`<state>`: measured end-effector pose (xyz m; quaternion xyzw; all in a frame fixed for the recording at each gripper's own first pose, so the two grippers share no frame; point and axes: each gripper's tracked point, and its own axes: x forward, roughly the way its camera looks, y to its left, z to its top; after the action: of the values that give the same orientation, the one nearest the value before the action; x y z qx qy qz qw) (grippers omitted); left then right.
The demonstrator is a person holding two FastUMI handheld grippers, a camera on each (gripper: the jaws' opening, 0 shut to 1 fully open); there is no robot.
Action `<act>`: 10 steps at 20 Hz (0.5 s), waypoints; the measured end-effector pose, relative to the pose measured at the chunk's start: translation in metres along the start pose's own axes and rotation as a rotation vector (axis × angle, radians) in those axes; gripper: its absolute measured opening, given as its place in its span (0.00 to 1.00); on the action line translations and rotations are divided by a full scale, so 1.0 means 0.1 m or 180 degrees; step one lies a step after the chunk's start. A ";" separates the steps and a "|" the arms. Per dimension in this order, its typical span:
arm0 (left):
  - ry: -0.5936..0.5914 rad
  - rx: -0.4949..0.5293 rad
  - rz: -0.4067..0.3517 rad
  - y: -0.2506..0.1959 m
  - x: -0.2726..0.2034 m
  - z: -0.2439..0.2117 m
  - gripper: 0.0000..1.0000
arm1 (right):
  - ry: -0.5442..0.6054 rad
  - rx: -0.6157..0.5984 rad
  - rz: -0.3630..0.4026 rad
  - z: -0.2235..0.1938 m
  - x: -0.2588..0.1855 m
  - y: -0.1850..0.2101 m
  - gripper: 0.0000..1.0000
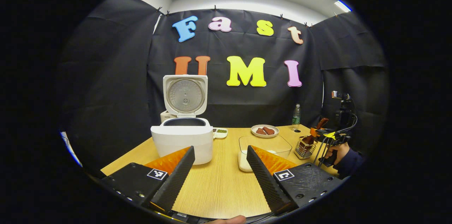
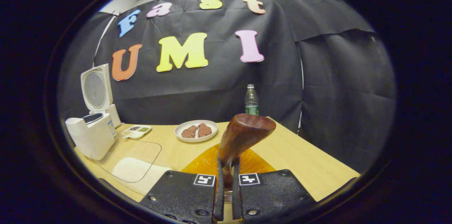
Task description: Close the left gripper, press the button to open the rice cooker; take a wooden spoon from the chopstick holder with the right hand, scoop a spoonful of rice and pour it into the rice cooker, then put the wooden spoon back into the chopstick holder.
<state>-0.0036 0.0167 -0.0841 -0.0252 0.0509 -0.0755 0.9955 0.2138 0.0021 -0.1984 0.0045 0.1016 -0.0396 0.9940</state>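
Note:
The white rice cooker [image 1: 183, 139] stands on the table with its lid [image 1: 184, 95] raised; it also shows at far left [image 2: 92, 132]. My left gripper [image 1: 220, 167] is open, low over the table in front of the cooker and the clear rice container [image 1: 265, 146]. Off to the right, a hand holds my right gripper [image 1: 319, 133] just above the wire chopstick holder [image 1: 304, 149]. That right gripper [image 2: 227, 173] is shut on the brown wooden spoon [image 2: 243, 134], whose thick end rises above the fingers. The spoon's lower part is hidden.
A plate of meat [image 2: 196, 130] and a small sauce tray [image 2: 136, 131] sit mid-table, with a green-labelled bottle [image 2: 251, 100] at the back edge. The clear container [image 2: 129, 160] with white rice lies left of my right gripper. Black cloth walls close in the table.

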 end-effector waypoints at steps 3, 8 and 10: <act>-0.0026 -0.0030 0.0021 0.06 0.04 0.04 0.94 | -0.0093 -0.0143 0.0013 0.27 -0.11 0.05 0.11; -0.0039 -0.0036 0.0066 0.13 0.02 0.02 0.94 | -0.0206 -0.0216 0.0097 0.74 -0.28 0.30 0.11; -0.0043 -0.0063 0.0116 0.18 0.03 0.02 0.94 | -0.0297 -0.0174 0.0268 0.89 -0.35 0.55 0.11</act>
<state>0.0025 0.0344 -0.0837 -0.0346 0.0454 -0.0567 0.9968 0.2017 0.0578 -0.1037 -0.0203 0.0559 0.0049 0.9982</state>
